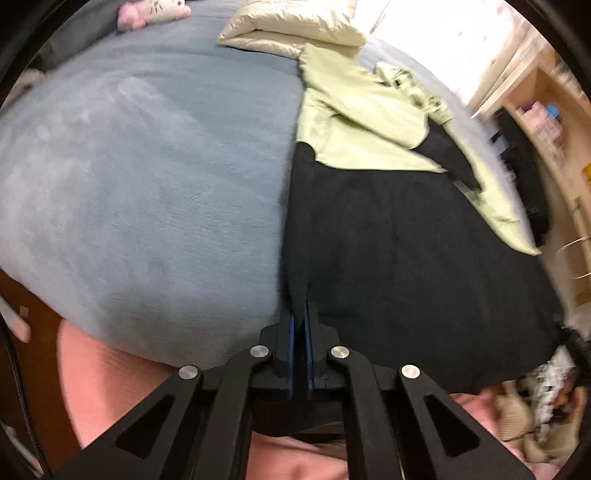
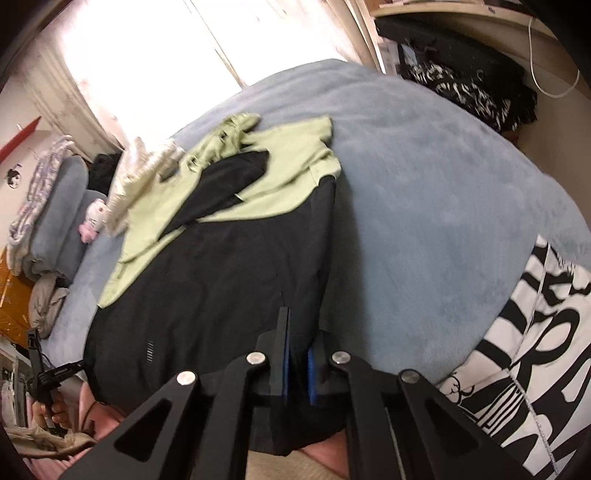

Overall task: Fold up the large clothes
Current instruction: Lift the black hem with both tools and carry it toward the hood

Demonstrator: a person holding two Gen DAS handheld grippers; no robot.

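Observation:
A large black garment (image 1: 388,240) with a light green upper part (image 1: 351,110) lies spread on the blue-grey bed cover (image 1: 147,166). My left gripper (image 1: 300,314) is shut on the garment's near left hem, and black cloth runs up from between the blue pads. In the right wrist view the same black garment (image 2: 221,277) and its green part (image 2: 288,166) lie ahead. My right gripper (image 2: 300,332) is shut on the near right hem, with dark cloth bunched between its fingers. The left gripper (image 2: 51,373), held in a hand, shows at that view's left edge.
A folded cream duvet (image 1: 295,26) and a pink-and-white plush toy (image 1: 155,13) lie at the bed's far end. Grey pillows (image 2: 62,221) sit far left. A black-and-white patterned cloth (image 2: 535,350) lies near right. Wooden shelves (image 1: 546,122) stand beside the bed. A pink sheet (image 1: 110,376) shows below the edge.

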